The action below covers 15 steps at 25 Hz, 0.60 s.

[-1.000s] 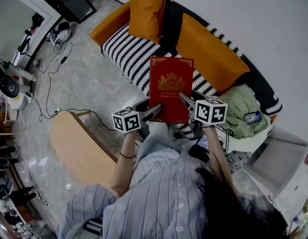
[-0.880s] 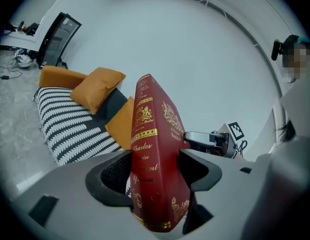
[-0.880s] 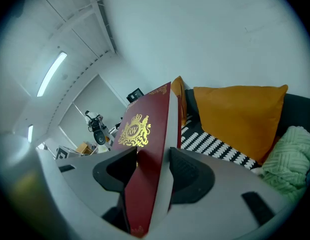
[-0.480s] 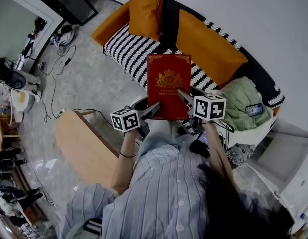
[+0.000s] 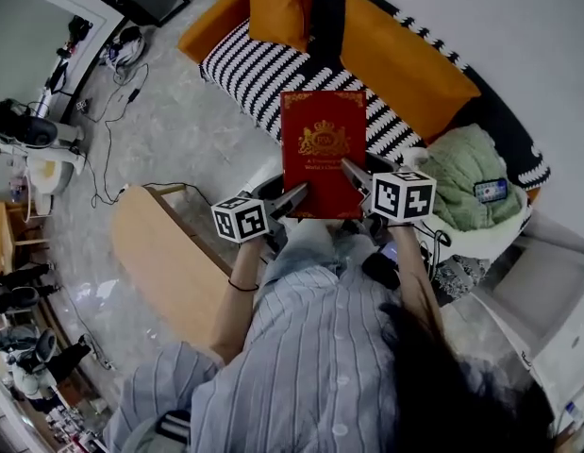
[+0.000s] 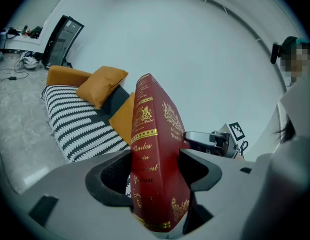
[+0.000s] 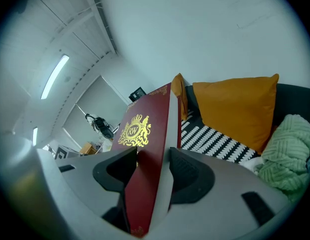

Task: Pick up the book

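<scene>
Here's the book [image 5: 323, 154]: a red hardback, a clean rectangle with a smooth cloth-like cover, a gold crest in the middle and gold scrollwork in its corners. It is up in the air in front of the person, above the lap and the near edge of the sofa [image 5: 263, 74]. Its front cover faces up at the head camera. Its long axis runs from near to far, with the top end pointing away toward the sofa and the bottom end toward the person. The spine, with gold bands and lettering, is on the left, and the pale page edge is on the right. The left gripper [image 5: 299, 195] has its jaws clamped on the near left corner, over the spine. The right gripper [image 5: 354, 174] has its jaws standing wide but pressed on the near right corner, pads flat on cover and back. The person's shirt [image 5: 310, 357] below is soft with thin stripes. The sofa seat is black-and-white zigzag fabric, backed by plump orange cushions [image 5: 405, 64]. At the right end lies a chunky green knitted blanket [image 5: 466, 173] with a phone [image 5: 490, 190] lying on it. To the left are a rounded pale wooden table [image 5: 164, 262] and a glossy grey stone floor [image 5: 159, 130].
</scene>
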Each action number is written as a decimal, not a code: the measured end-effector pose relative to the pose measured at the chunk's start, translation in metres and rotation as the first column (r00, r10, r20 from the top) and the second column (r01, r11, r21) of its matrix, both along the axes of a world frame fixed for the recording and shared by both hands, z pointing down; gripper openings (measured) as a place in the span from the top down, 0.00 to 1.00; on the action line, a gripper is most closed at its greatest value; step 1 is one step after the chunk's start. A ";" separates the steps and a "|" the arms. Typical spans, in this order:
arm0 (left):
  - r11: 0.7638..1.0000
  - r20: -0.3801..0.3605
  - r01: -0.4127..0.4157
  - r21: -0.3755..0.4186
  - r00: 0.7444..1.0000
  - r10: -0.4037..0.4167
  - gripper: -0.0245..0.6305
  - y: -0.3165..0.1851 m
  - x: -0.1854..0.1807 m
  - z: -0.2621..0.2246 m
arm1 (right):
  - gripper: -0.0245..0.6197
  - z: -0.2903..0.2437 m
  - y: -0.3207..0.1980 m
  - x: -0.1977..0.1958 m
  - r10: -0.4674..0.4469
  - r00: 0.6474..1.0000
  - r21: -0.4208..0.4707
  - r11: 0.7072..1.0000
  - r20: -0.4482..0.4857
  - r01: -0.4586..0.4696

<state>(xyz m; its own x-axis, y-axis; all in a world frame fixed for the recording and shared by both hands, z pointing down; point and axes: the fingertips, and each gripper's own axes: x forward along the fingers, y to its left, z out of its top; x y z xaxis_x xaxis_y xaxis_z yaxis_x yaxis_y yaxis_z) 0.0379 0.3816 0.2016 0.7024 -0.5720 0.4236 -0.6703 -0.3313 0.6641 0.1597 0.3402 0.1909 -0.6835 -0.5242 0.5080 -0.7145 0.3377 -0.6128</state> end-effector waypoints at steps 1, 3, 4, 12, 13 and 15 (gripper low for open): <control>1.000 0.001 -0.002 -0.004 1.000 0.002 0.49 0.000 0.001 0.000 | 0.63 0.000 0.000 0.001 0.002 1.000 -0.003 1.000 -0.002 -0.002; 1.000 -0.002 -0.007 -0.010 1.000 0.007 0.49 -0.003 0.003 -0.002 | 0.63 -0.002 -0.002 0.003 0.012 1.000 -0.008 1.000 -0.003 -0.012; 1.000 -0.005 -0.008 -0.013 1.000 0.008 0.49 -0.003 0.004 -0.004 | 0.63 -0.003 -0.003 0.004 0.016 1.000 -0.011 1.000 -0.002 -0.016; 0.999 0.002 -0.029 -0.023 1.000 0.029 0.49 0.016 -0.007 0.008 | 0.63 0.008 0.019 -0.005 0.012 1.000 -0.030 0.999 -0.009 -0.012; 0.999 0.007 -0.032 -0.019 0.999 0.032 0.49 0.019 -0.011 0.008 | 0.63 0.010 0.022 -0.009 0.009 1.000 -0.033 0.999 -0.009 -0.009; 0.999 0.015 -0.031 -0.014 0.999 0.032 0.49 0.028 -0.019 0.010 | 0.63 0.012 0.031 -0.018 0.001 1.000 -0.042 0.999 -0.004 -0.002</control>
<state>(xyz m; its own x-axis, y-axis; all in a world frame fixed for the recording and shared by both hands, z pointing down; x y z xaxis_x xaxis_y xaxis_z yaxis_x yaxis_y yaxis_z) 0.0191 0.4094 0.2115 0.7136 -0.5436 0.4420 -0.6695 -0.3430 0.6589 0.1418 0.3716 0.2027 -0.6808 -0.5033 0.5322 -0.7173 0.3106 -0.6237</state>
